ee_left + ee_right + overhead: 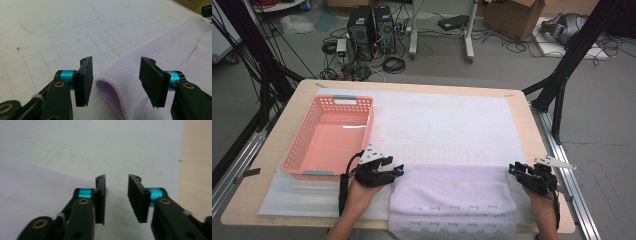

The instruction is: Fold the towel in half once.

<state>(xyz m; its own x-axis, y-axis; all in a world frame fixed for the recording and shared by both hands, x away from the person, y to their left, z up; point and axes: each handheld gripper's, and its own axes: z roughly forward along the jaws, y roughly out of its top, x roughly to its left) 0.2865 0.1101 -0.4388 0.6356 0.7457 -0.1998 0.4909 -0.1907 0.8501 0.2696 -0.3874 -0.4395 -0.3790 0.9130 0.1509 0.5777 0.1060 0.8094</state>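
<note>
Lining up both tongs on the far corners of the folded lilac towel at the desk's near edge.
Left tongs gape wide around the folded corner; right tongs stand narrower, empty, just off the cloth's edge. Next, I judge, each must close on its corner.

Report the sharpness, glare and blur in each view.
High view: even light, soft overall, a bright glare streak on the floor of the pink basket. Left gripper view: sharp; grid lines on the white mat and the stitching of the lilac towel read clearly. Right gripper view: blurred and dim, the towel edge a soft smear.
</note>
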